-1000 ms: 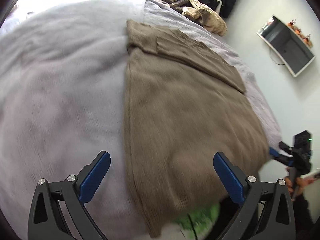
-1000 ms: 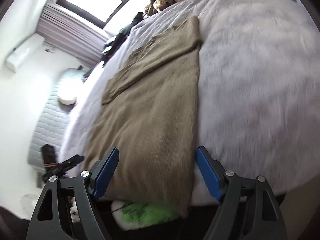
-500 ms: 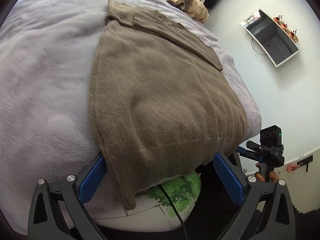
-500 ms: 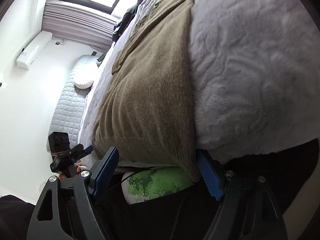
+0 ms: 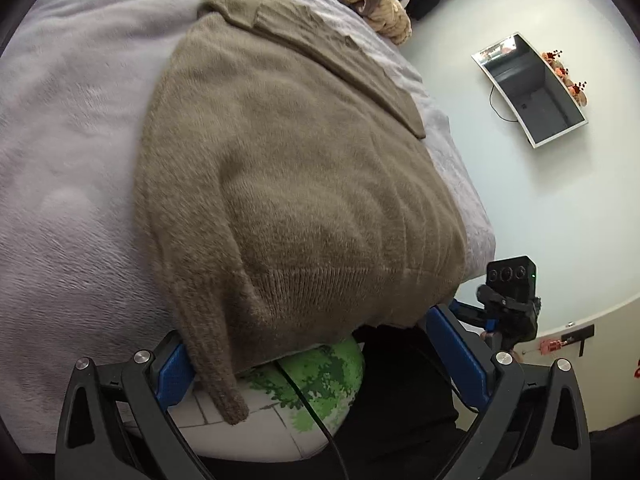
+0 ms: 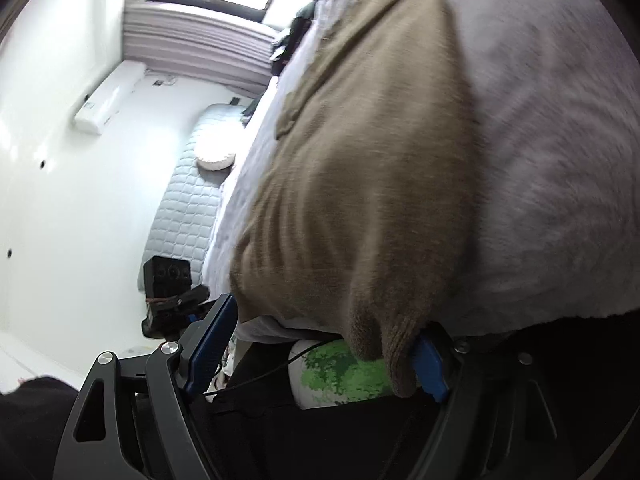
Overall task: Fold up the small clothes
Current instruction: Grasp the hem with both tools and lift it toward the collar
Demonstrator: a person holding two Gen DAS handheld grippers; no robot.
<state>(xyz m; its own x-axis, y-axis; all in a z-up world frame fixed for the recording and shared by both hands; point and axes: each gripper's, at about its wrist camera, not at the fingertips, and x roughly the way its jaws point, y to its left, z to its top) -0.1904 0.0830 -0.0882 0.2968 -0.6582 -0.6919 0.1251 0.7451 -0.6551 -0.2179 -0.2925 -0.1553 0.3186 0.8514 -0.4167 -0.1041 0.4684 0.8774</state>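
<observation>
Brown knit sweater (image 5: 296, 184) lies flat on the grey bed cover (image 5: 72, 128), long axis running from the near edge toward the far end; hem overhangs the near edge. I have my left gripper (image 5: 316, 356) at the hem's left corner, jaws wide, holding nothing, hem just ahead and between them. My right gripper (image 6: 320, 344) sits at the hem's right corner, jaws wide, empty; knit drapes against 1 pad. Both hands look equally near. Next, I judge: pinch both corners.
</observation>
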